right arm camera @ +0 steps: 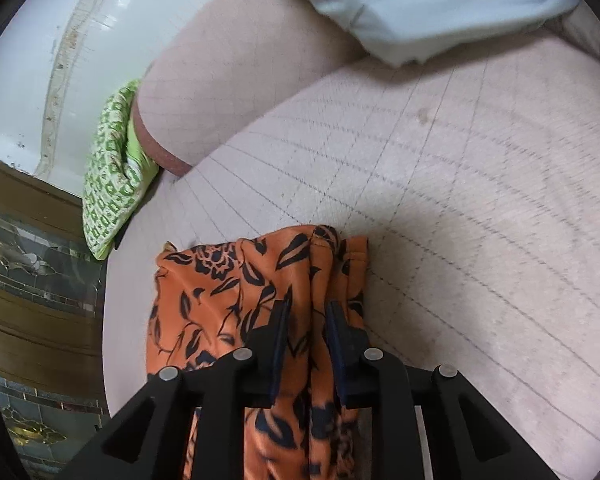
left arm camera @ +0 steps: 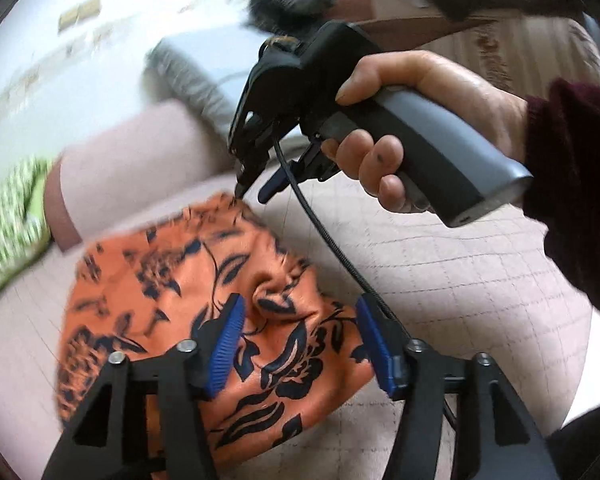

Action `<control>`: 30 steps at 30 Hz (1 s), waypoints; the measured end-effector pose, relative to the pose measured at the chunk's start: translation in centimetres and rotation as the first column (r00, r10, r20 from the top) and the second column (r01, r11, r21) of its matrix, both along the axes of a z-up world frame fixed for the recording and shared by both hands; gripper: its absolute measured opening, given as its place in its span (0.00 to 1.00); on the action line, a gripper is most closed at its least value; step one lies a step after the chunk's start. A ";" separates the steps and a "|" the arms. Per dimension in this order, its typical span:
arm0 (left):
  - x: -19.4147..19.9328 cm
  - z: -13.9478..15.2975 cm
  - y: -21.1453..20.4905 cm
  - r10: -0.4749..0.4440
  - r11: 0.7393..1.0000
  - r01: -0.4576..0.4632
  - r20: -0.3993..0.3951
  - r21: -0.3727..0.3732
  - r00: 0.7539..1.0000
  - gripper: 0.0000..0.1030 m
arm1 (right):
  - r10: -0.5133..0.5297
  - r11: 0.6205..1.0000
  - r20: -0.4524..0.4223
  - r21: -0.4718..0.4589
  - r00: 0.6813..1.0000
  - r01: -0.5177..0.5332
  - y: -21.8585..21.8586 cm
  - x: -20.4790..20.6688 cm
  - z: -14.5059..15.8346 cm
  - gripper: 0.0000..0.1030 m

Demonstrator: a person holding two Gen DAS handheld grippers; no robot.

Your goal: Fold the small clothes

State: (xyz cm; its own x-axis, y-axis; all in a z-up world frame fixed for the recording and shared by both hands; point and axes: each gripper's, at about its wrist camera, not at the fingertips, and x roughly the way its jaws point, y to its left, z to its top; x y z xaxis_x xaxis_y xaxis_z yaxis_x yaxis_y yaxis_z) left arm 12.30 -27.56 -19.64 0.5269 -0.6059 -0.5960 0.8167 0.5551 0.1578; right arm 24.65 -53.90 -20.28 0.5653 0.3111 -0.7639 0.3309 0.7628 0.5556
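Note:
An orange garment with a dark floral print (left arm camera: 204, 320) lies bunched on a pale pink quilted bed cover (left arm camera: 440, 280). My left gripper (left arm camera: 300, 328) is open, its blue pads (left arm camera: 228, 344) hovering over the garment with nothing held. My right gripper (left arm camera: 244, 184), held in a hand, pinches the garment's far edge. In the right wrist view the right gripper (right arm camera: 308, 320) is shut on a gathered fold of the orange garment (right arm camera: 228, 288), which hangs between the jaws.
A pink cushion (right arm camera: 220, 80) lies at the back of the bed. A green-and-white patterned cloth (right arm camera: 112, 168) sits at its left end. A white pillow (right arm camera: 420, 4) lies at the back right. The bed's left edge drops to a patterned floor (right arm camera: 32, 280).

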 end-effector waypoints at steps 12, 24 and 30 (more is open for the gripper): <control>2.6 3.2 6.8 0.101 0.995 -0.099 0.111 -0.028 0.989 0.68 | 0.115 0.992 0.099 -0.069 0.988 -0.109 5.4 -4.3 5.1 0.21; 8.2 0.5 11.6 0.158 0.972 -0.167 0.068 0.166 0.985 0.69 | 0.239 0.968 -0.020 -0.068 0.971 -0.240 10.9 -2.0 1.2 0.22; 6.0 -0.6 11.2 -0.004 0.969 -0.009 0.052 0.246 0.999 0.71 | 0.219 0.976 -0.085 0.003 0.972 -0.219 9.1 -5.4 -1.8 0.22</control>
